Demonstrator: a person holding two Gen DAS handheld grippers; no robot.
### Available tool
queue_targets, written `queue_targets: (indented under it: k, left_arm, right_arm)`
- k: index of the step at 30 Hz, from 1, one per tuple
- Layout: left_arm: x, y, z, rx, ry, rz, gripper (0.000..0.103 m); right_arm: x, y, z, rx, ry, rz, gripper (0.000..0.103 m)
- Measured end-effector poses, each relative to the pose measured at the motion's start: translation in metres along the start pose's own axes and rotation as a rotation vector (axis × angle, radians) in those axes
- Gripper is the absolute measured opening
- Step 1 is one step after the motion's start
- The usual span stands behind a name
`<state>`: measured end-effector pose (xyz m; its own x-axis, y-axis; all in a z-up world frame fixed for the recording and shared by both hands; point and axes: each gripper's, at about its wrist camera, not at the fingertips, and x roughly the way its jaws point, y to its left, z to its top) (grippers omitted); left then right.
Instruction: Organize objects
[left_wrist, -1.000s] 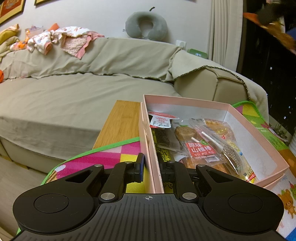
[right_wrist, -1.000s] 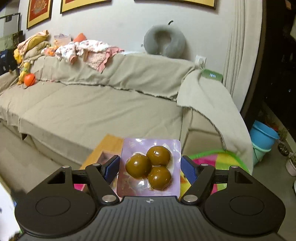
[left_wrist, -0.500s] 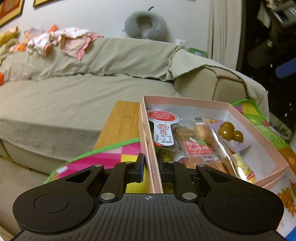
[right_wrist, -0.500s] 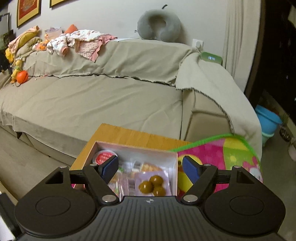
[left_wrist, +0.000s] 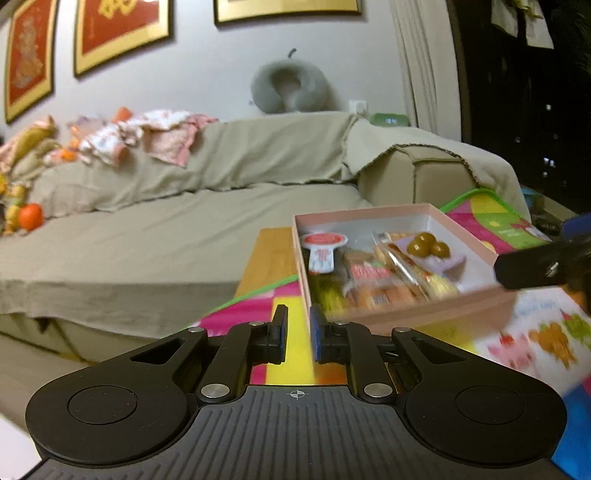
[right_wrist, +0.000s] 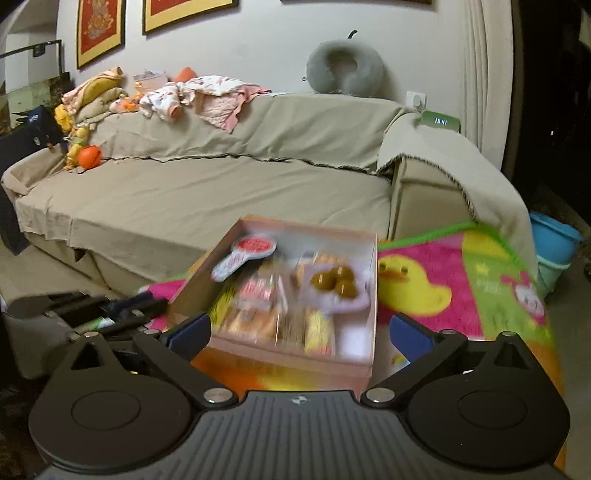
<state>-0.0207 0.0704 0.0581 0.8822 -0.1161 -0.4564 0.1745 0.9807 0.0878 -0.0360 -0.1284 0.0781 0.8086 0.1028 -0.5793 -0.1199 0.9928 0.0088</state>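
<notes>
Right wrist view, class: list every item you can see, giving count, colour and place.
Box: one, pink, on the play mat.
Snack packets: several, mixed colours, inside the box.
Pack of brown balls: one, purple tray, in the box's right part.
Play mat: one, pink, yellow and green, under the box.
Sofa: one, beige cover, behind the box.
Neck pillow: one, grey, on the sofa back.
Clothes: a pile, pink and white, on the sofa back.
Bucket: one, blue, far right.
Right claw: open, empty.
Left claw: shut, empty.

Pink box (right_wrist: 295, 354), beige sofa (right_wrist: 221, 199), multicolour cartoon mat (right_wrist: 461, 288).
</notes>
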Motion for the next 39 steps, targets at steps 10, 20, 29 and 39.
queue_targets:
  k: [10, 20, 29, 39]
  left_arm:
    - [-0.077, -0.022, -0.07, -0.055, 0.006, -0.018, 0.015]
    - [-0.066, -0.057, -0.096, -0.04, 0.059, -0.139, 0.016]
    - [-0.064, -0.056, -0.102, -0.06, 0.045, -0.144, 0.017]
    - [-0.063, -0.052, -0.103, -0.081, 0.03, -0.159, 0.017]
  right_arm:
    - [-0.04, -0.017, -0.12, 0.108, 0.058, -0.069, 0.103]
    - [-0.039, -0.024, -0.164, 0.191, 0.071, -0.168, 0.103]
    - [-0.036, -0.012, -0.171, 0.141, 0.022, -0.207, 0.103]
    - [-0.036, -0.013, -0.172, 0.144, 0.009, -0.202, 0.103]
